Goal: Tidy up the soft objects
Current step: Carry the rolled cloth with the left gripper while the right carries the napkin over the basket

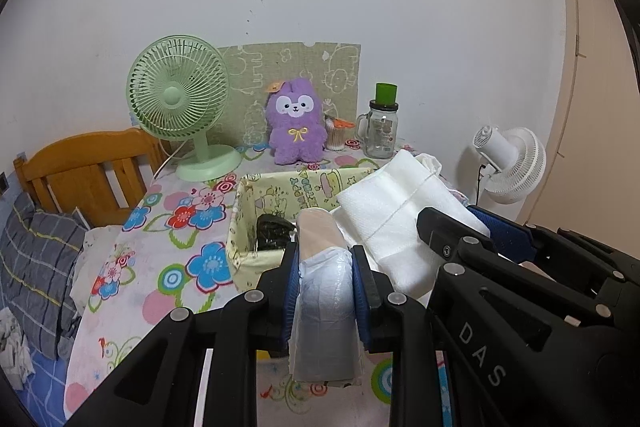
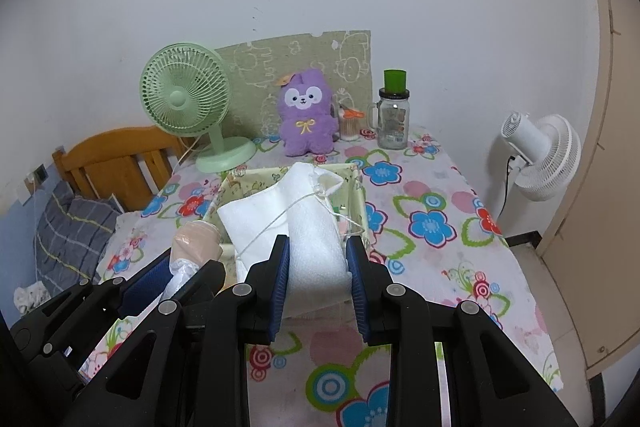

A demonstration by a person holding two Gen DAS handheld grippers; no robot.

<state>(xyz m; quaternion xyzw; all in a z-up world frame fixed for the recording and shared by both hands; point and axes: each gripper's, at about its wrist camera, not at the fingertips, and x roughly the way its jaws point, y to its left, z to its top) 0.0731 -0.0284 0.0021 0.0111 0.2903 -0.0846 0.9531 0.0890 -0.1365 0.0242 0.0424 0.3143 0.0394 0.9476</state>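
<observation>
My left gripper [image 1: 325,281] is shut on a roll of plastic bags [image 1: 322,291], beige at its far end and grey-white near me; the roll also shows in the right wrist view [image 2: 196,241]. My right gripper [image 2: 317,267] is shut on a white foam bundle tied with string [image 2: 304,223], which also shows in the left wrist view [image 1: 400,219]. Both are held above the near edge of a yellow fabric storage box [image 1: 244,227], also in the right wrist view [image 2: 236,187]. A dark object [image 1: 272,231] lies inside the box.
The floral-cloth table [image 2: 432,227] holds a green fan [image 1: 178,103], a purple plush toy [image 1: 296,121], a glass jar with green cup [image 1: 382,129] and a cotton swab holder [image 1: 336,135] at the back. A white fan [image 2: 540,155] stands right, a wooden bed head [image 1: 84,171] left.
</observation>
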